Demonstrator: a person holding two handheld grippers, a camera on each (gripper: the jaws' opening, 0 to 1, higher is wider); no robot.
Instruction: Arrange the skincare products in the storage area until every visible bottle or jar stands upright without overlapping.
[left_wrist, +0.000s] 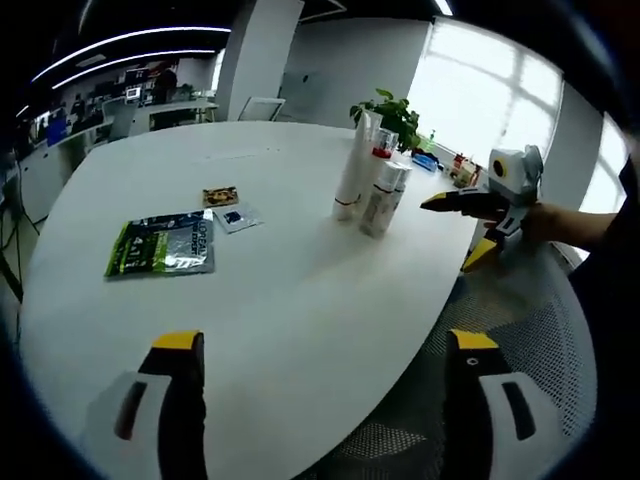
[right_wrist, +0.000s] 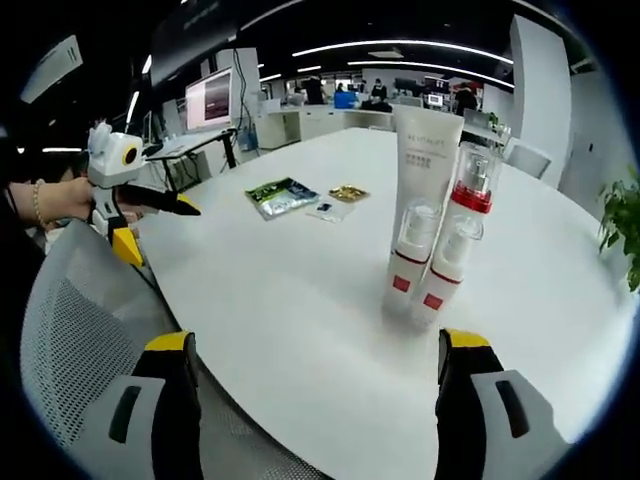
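Observation:
A cluster of skincare products stands upright near the round white table's (right_wrist: 280, 300) edge. It has a tall white tube (right_wrist: 425, 160), a clear pump bottle with a red band (right_wrist: 470, 200) and two small white bottles with red labels (right_wrist: 408, 262) (right_wrist: 446, 272), packed closely. The same tube (left_wrist: 352, 170) and bottles (left_wrist: 385, 195) appear in the left gripper view. My right gripper (right_wrist: 317, 342) is open, short of the cluster, holding nothing. My left gripper (left_wrist: 325, 340) is open over the table edge, also seen as the left gripper (right_wrist: 150, 228). The right gripper (left_wrist: 450, 235) hangs open beside the bottles.
A green foil sachet (left_wrist: 160, 245), a small clear sachet (left_wrist: 237, 216) and a gold sachet (left_wrist: 220, 196) lie flat on the table. A potted plant (left_wrist: 390, 115) stands behind the cluster. A grey mesh chair (right_wrist: 80, 330) sits at the table's edge. Office desks are far behind.

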